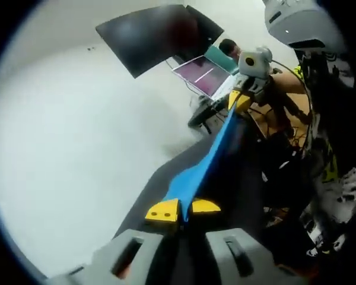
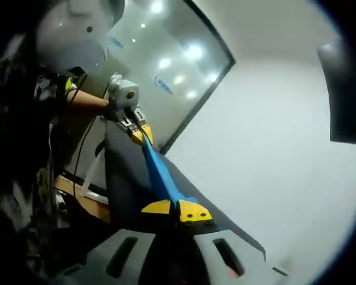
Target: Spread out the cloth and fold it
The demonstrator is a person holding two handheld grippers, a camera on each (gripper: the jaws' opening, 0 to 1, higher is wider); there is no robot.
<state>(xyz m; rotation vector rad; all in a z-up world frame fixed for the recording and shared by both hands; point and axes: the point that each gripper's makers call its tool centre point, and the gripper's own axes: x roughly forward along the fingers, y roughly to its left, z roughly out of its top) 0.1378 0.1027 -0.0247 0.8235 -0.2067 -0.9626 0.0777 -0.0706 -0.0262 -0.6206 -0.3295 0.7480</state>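
While stretched taut in mid-frame between both tools, blue cloth point(image 1: 204, 166) hangs over dark counter point(image 1: 154, 184). Left tool point(image 1: 183, 212): jaws pinched on one cloth end. Right tool point(image 2: 178, 209): likewise clamped. Risk: overpull slips thin edge from yellow tips; slack lets it bunch.

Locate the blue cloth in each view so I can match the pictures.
Left gripper view: blue cloth stretches from the left tool at bottom centre up to the right tool.
Right gripper view: cloth runs from the right tool up-left to the left tool.
Shared landmark: the taut cloth itself.
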